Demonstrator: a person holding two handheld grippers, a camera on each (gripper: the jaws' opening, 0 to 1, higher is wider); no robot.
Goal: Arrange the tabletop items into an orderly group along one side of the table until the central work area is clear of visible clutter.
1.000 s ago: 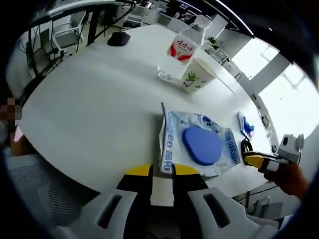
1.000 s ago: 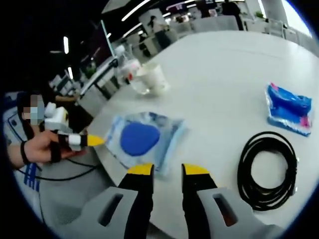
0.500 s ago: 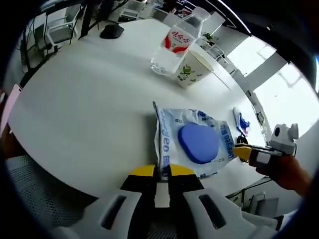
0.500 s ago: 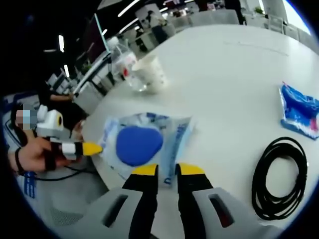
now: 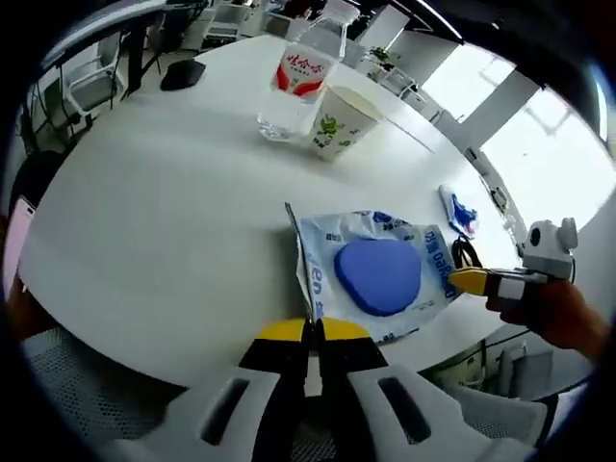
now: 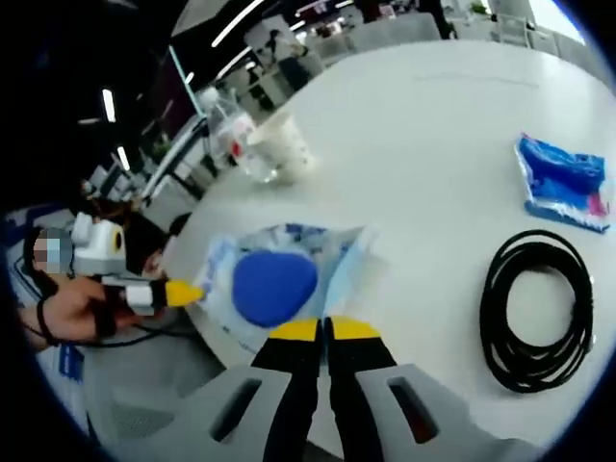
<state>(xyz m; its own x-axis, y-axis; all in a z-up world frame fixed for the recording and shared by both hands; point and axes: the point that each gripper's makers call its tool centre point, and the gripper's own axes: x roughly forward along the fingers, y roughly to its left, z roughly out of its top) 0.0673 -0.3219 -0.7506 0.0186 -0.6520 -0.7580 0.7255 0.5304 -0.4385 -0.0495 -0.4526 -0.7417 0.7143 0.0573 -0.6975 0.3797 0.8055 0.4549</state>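
- Pinching in left gripper view: left gripper (image 5: 313,329) fingers clenched on the near edge of the clear plastic pouch holding a blue oval pad (image 5: 378,275), at the round white bench (image 5: 164,202) rim; right gripper (image 5: 469,280) grips the far corner.
- Right gripper view: right gripper (image 6: 323,330) clenched on the pouch (image 6: 274,282), likely to lift it jointly; coiled black cable (image 6: 534,308) lies well apart.

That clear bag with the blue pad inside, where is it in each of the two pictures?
Left gripper view: the bag lies centre-right, just above the yellow jaws at the near table edge.
Right gripper view: the bag lies left of centre, just above the jaws.
Shared landmark: the paper cup beside the water bottle, farther back.
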